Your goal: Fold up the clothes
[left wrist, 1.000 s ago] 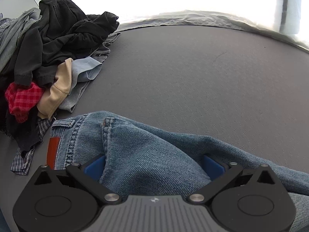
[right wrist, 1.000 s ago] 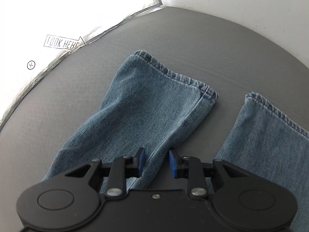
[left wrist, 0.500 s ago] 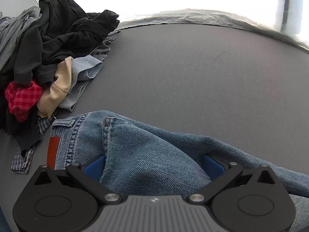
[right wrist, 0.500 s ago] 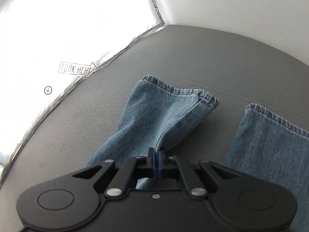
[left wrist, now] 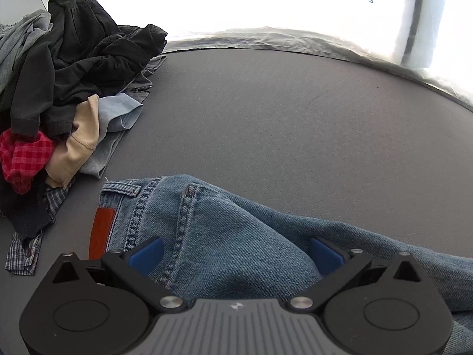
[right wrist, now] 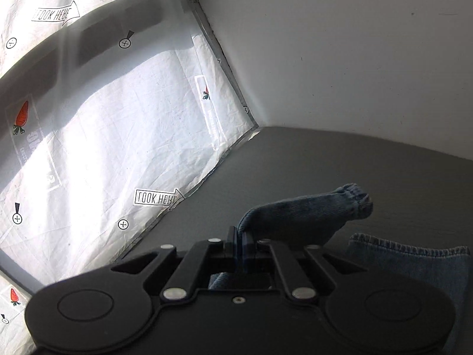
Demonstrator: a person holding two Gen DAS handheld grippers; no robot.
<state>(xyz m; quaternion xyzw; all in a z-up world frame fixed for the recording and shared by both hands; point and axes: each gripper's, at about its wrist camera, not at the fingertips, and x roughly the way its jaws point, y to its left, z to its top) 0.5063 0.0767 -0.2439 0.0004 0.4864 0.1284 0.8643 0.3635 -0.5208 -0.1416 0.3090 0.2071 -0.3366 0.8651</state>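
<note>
Where the grey desk [left wrist: 295, 124] runs back to a crinkled white sheet [left wrist: 266, 6] at its far edge, a broad stretch of bare surface lies ahead of the left gripper [left wrist: 235, 251]. Clothes pile [left wrist: 59, 88] crowds the left side: black, grey, tan, red-check and pale blue pieces heaped together, just beside the jeans [left wrist: 221, 230] waistband.

Left jaws stand wide apart, a bunched fold of denim at the seat rising between the blue pads [left wrist: 146, 254]. Pads flank the fabric without pinching it; released.

Right gripper [right wrist: 239, 247] has jaws clenched on one trouser leg [right wrist: 310, 210], near its hem. Leg is lifted off the desk, hem end drooping rightward. Second leg [right wrist: 414, 266] lies flat on the desk, lower right, its stitched hem showing.

Right view: white wall [right wrist: 354, 44] meets the printed sheet [right wrist: 103, 148] at a corner; desk is open beyond the raised leg.

Gripper bodies hide the near cloth in both views. Pile is cut off at the left frame edge. Sheet is overexposed in the left view.
</note>
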